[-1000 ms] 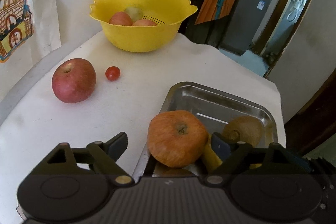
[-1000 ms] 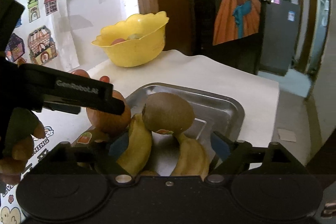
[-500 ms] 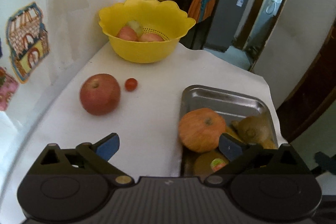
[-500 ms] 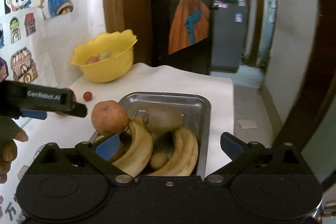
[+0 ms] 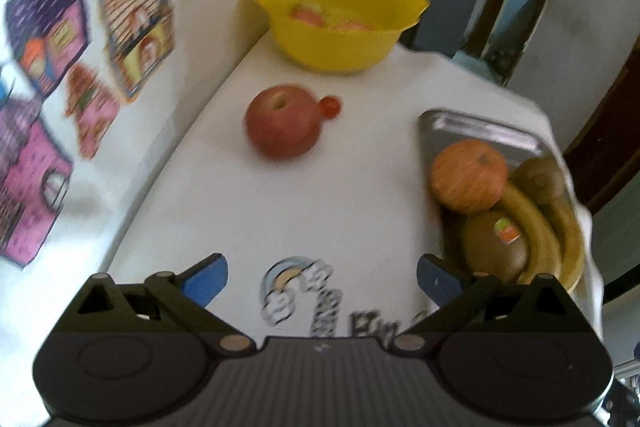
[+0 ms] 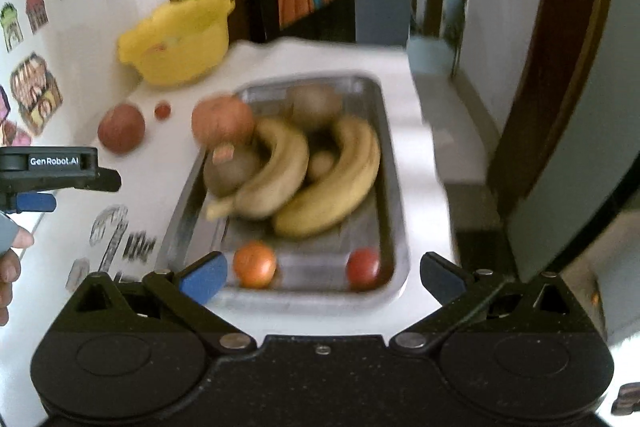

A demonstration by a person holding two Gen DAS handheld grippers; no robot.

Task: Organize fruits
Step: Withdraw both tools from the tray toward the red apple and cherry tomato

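A steel tray (image 6: 384, 131) (image 5: 480, 127) on the white table holds an orange (image 6: 222, 121) (image 5: 468, 175), two bananas (image 6: 332, 179), kiwis (image 6: 230, 171) (image 5: 494, 243) and two small tomatoes (image 6: 255, 264). A red apple (image 5: 282, 121) (image 6: 121, 133) and a cherry tomato (image 5: 330, 107) (image 6: 162, 110) lie on the table left of the tray. A yellow bowl (image 5: 336, 23) (image 6: 176, 43) with fruit stands at the back. My left gripper (image 5: 322, 273) hangs open and empty above the table's near part. My right gripper (image 6: 320, 273) is open and empty above the tray's near end.
A wall with cartoon stickers (image 5: 136, 23) runs along the table's left side. The left gripper's body and a person's hand (image 6: 10, 259) show at the left in the right wrist view. The table's right edge (image 6: 436, 147) drops to a doorway.
Both grippers pulled back from the tray and opened wider. The orange now lies free in the tray, and more of the table and tray shows in both views.
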